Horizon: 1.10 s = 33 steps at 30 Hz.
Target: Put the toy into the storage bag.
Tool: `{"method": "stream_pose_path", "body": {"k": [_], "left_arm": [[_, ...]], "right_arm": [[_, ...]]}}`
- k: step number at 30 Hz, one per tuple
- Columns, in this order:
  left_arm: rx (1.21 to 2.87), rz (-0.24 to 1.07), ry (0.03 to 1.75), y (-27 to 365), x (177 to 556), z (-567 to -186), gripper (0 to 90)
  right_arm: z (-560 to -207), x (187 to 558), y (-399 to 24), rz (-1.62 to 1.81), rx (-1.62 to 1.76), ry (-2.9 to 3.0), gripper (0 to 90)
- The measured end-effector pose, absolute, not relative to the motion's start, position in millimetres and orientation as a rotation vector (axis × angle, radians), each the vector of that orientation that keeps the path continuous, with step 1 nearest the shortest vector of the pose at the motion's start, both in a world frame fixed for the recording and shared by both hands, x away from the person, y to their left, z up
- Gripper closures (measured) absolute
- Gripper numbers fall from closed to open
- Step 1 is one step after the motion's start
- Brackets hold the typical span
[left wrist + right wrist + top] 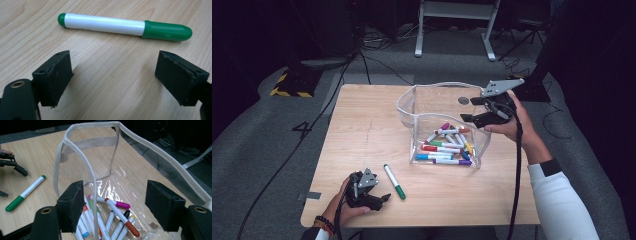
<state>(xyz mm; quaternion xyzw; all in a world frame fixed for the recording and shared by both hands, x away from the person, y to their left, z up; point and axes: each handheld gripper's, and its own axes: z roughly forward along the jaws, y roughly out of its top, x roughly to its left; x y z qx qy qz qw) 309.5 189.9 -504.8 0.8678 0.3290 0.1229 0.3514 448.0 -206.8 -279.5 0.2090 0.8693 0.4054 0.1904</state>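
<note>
So right claw hangs spread and empty over the clear pouch of markers, while the left claw, spread too, next needs to pinch the green marker lying near-left on the tabletop

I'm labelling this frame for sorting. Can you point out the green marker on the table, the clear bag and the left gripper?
green marker (105, 24): left gripper view, on its white barrel.
clear bag (408, 114): high view, on its pale rim.
left gripper (383, 197): high view, between its fingertips.

Lower markers cut off by bottom edge; print on green marker prob. unreadable.
</note>
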Motion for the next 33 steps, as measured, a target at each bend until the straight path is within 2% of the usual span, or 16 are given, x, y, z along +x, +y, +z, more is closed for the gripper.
{"method": "stream_pose_path", "body": {"k": [7,15,23,33], "left_arm": [[2.248,0.320,0.850,190.0,309.5,-504.7,14.4],[2.247,0.319,0.852,189.9,309.4,-504.7,14.4],[2.247,0.319,0.852,189.9,309.4,-504.7,14.4],[2.248,0.320,0.854,190.1,309.3,-504.6,14.4]], "right_arm": [[-278.0,416.0,-242.6,1.184,0.603,2.358,29.0],[-295.3,381.1,-293.9,1.219,0.653,2.279,28.6],[-339.4,361.1,-323.3,1.168,0.736,2.254,28.3],[-405.8,351.5,-316.5,1.185,0.810,2.345,27.5]]}}
